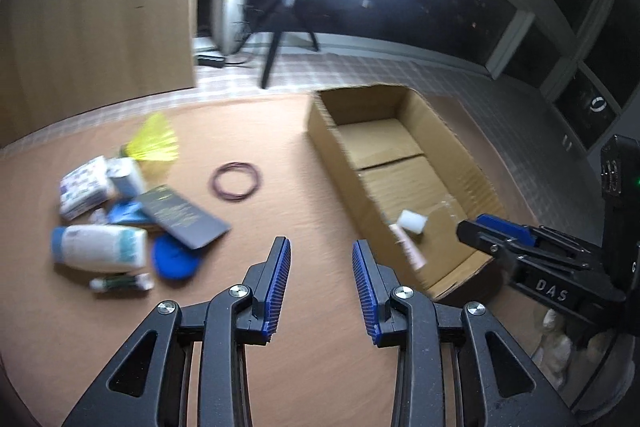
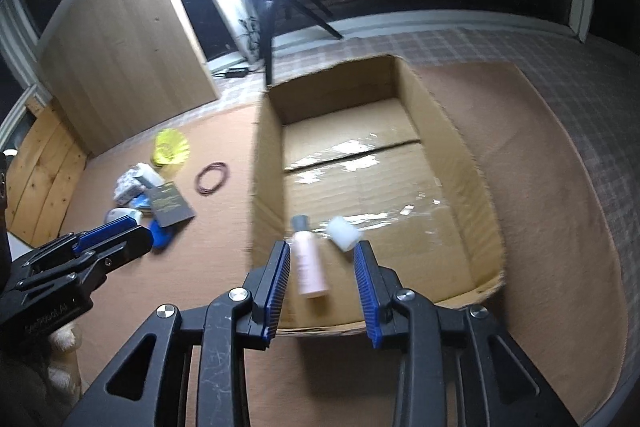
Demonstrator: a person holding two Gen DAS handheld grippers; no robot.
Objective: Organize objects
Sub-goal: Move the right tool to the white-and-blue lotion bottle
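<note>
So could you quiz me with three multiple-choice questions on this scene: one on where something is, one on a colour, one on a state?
1. Where is the pink bottle?
A in the cardboard box
B in the pile
C held

2. The fan-shaped thing is
A red
B yellow
C green

3. The right hand-held gripper is
A shut on the bottle
B shut, empty
C open

Answers: A, it lies on the box floor; B, bright yellow; C, its pads stand apart, clear of the bottle.

box (image 2: 264,163): matt corrugated cardboard | tape (image 2: 360,151): glossy | mat (image 1: 280,147): matt cloth
</note>
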